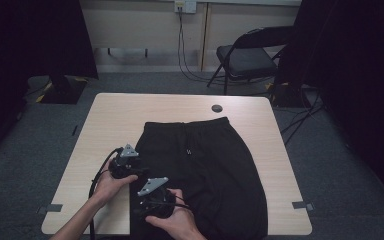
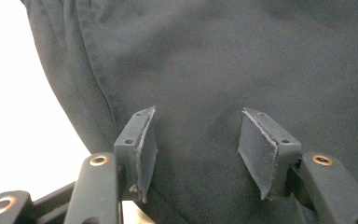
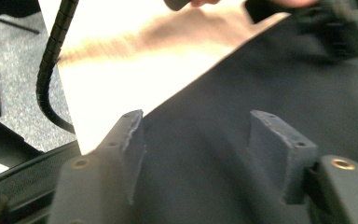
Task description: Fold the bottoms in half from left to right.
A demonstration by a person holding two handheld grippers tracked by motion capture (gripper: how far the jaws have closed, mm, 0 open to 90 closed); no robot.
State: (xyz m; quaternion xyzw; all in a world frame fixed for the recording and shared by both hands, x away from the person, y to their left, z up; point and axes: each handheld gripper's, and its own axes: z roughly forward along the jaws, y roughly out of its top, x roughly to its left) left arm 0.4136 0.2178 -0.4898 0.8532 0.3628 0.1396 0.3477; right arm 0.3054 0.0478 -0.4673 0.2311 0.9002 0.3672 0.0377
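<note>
On grey carpet, wooden table [image 1: 105, 130], black shorts [image 1: 205, 165]

The high view is dim. The room around the table [image 1: 110, 120] is almost black at the left and right edges, and only the pale tabletop and the back wall get some soft light. Shadows there are weak, without hard edges. The black shorts [image 1: 205, 165] show almost no detail of folds. In the left gripper view the tabletop at the left edge is burnt out to pure white, while the cloth is sharp. The right gripper view is blurred by motion; the tabletop has strong glare, and the far top edge is smeared.
</note>
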